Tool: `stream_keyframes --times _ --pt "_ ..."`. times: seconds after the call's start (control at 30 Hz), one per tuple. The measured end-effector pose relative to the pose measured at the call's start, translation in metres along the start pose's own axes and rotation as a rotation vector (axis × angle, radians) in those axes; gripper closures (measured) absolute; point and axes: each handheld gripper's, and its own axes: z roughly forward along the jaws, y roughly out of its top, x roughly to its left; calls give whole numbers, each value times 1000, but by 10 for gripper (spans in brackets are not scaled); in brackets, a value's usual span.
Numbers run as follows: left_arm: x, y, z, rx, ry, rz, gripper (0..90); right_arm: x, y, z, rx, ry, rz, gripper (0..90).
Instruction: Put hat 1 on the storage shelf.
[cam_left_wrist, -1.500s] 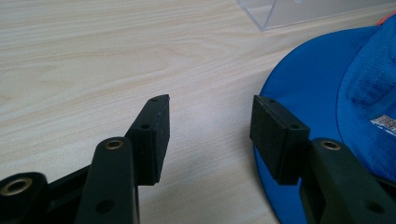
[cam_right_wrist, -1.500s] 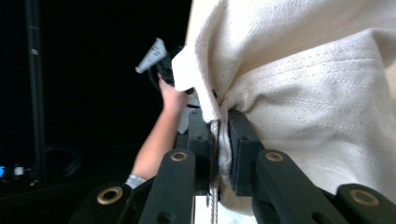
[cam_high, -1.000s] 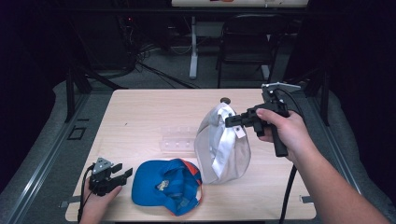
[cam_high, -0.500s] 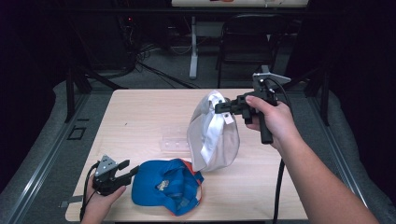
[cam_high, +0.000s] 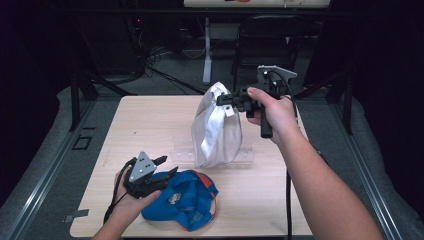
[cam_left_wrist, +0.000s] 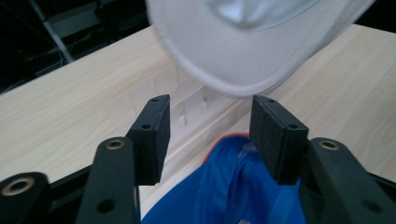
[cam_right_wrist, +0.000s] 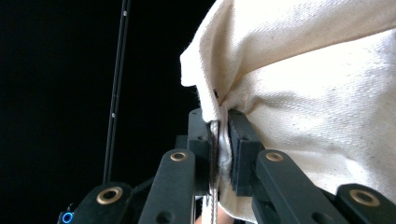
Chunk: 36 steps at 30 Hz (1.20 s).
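Lifting the cream-white cloth cap (cam_high: 216, 127) clear of the pale wooden table (cam_high: 150, 120), our right gripper (cam_high: 226, 99) has its jaws pressed together on a fold of the fabric near the crown, as the right gripper view shows plainly (cam_right_wrist: 219, 140). The cap hangs over the clear plastic rack (cam_high: 182, 154), its brim down and still just above or touching that rack; we cannot tell which. Compared with a second ago, the cap has been carried up and toward the far side of the rack, and it now hangs more upright. Our left gripper (cam_high: 167, 167) has also shifted: earlier it lay beside the blue cloth cap with the orange edge (cam_high: 187, 200), well to the near left of the rack, and now it sits over that cap's near-left edge with its jaws spread and nothing between them (cam_left_wrist: 210, 135). We judge that the white cap is being hung or repositioned while the blue one waits to be picked up next.
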Motion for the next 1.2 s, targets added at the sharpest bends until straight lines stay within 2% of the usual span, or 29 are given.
stream_keyframes --times 0.13,0.17,0.2,0.23,0.3,0.47,0.6,0.67,0.7,0.9,1.0,1.07,1.2 --pt "-15 14 13 -1 -31 54 476 0 3 9 -4 7 4 817" --pt "-19 16 17 5 -28 71 476 0 4 11 -1 8 7 817" --pt "-19 16 17 5 -28 71 475 0 4 11 -1 8 7 817" --pt "-25 21 26 19 -17 99 476 0 6 14 -5 7 10 817" --pt "-28 25 31 28 -7 112 477 0 7 16 -12 8 11 817" --pt "-25 29 40 40 28 88 530 1 8 20 -26 14 13 816" --pt "-16 30 42 50 31 65 693 1 7 23 -24 12 9 816" --pt "-14 30 41 52 34 59 749 2 8 24 -25 10 7 817" --pt "-8 30 40 51 33 49 771 2 8 25 -29 7 9 816" --pt "2 30 38 52 32 54 822 4 8 32 -31 6 1 816" --pt "7 30 37 45 15 36 835 4 10 35 -35 -3 -5 816" --pt "13 30 37 32 -7 6 844 4 11 39 -46 -13 -4 816" --pt "17 29 38 45 -7 -9 849 3 12 43 -45 -34 -12 816"
